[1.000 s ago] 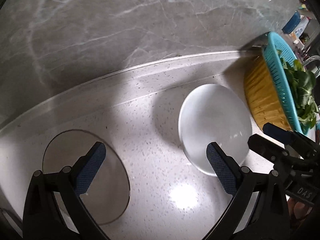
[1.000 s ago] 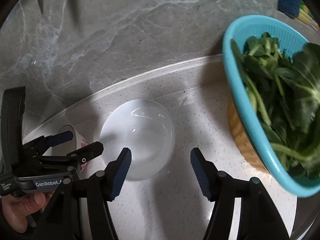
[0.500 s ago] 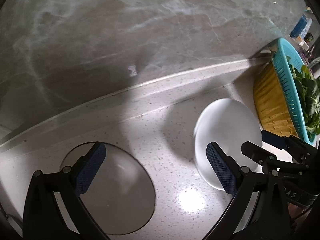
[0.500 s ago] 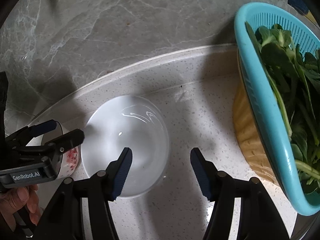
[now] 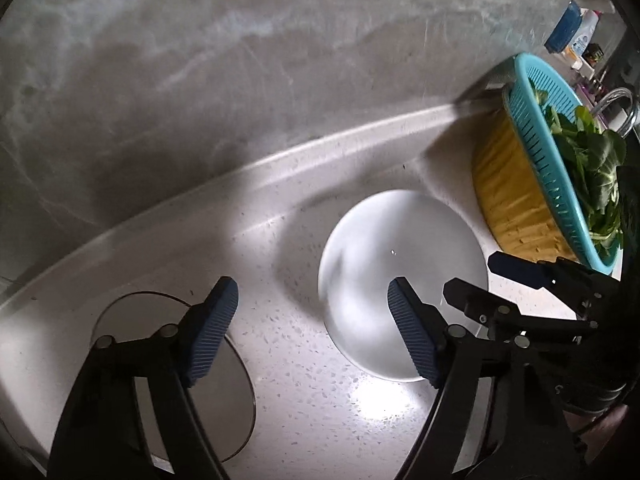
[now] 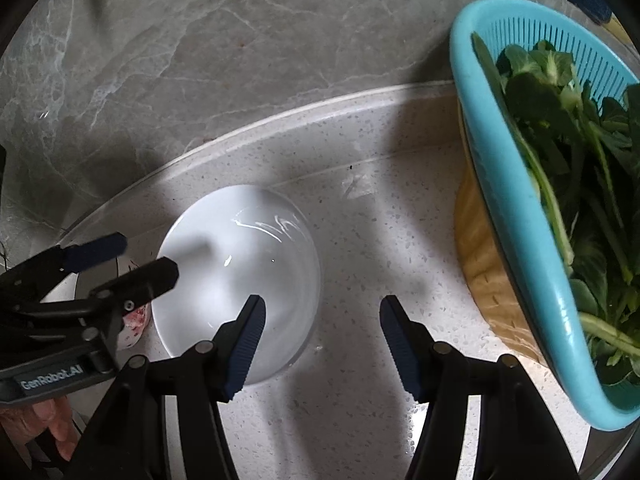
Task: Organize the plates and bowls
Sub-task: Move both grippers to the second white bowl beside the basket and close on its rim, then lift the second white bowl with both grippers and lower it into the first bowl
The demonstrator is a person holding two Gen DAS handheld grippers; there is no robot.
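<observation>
A white bowl [image 5: 384,264] sits on the speckled countertop, also seen in the right wrist view as the white bowl [image 6: 240,264]. My left gripper [image 5: 314,320] hovers over the counter to the bowl's left. Its jaws are closing with nothing between them, and its right finger overlaps the bowl's near edge. A clear grey glass plate [image 5: 132,316] lies under its left finger. My right gripper [image 6: 322,340] stands open just right of the bowl, its left finger over the rim. A small red-patterned cup [image 6: 134,326] is mostly hidden behind the left gripper [image 6: 144,258].
A turquoise colander [image 6: 516,208] full of leafy greens [image 6: 576,152] rests in a yellow basin [image 6: 480,264] at the right. A grey marble backsplash [image 5: 240,80] rises behind the counter. Bottles [image 5: 568,28] and a tap stand far right. A hand [image 6: 52,420] holds the left gripper.
The left gripper's jaws have narrowed. In its view the glass plate and bowl have slid a little to the right. The right gripper has barely moved.
</observation>
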